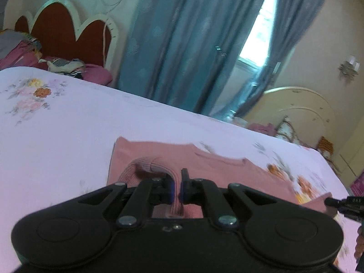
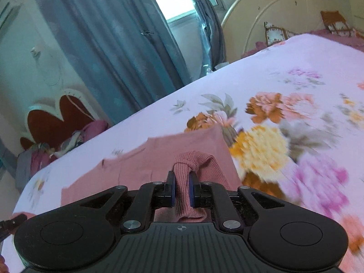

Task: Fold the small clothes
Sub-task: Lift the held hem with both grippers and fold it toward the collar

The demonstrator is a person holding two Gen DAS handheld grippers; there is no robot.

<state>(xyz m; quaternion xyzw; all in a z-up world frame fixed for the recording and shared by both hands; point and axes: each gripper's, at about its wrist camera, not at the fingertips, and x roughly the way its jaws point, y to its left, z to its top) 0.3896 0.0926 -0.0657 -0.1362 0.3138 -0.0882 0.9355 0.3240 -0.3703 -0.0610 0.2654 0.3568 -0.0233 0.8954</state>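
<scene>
A small pink knit sweater (image 1: 227,168) lies spread on the floral bedsheet (image 1: 68,136); it also shows in the right wrist view (image 2: 163,159). My left gripper (image 1: 175,183) is shut on a ribbed pink edge of the sweater at its left side. My right gripper (image 2: 182,180) is shut on a ribbed pink cuff or hem, bunched between its blue pads, at the sweater's right side. The tip of the right gripper shows at the right edge of the left wrist view (image 1: 341,203).
The bed has a red heart-shaped headboard (image 1: 66,27) with a pile of clothes (image 1: 63,66) at its foot. Blue curtains (image 1: 182,45) and a window stand behind. A cream footboard (image 2: 273,18) and cushions are at the far end.
</scene>
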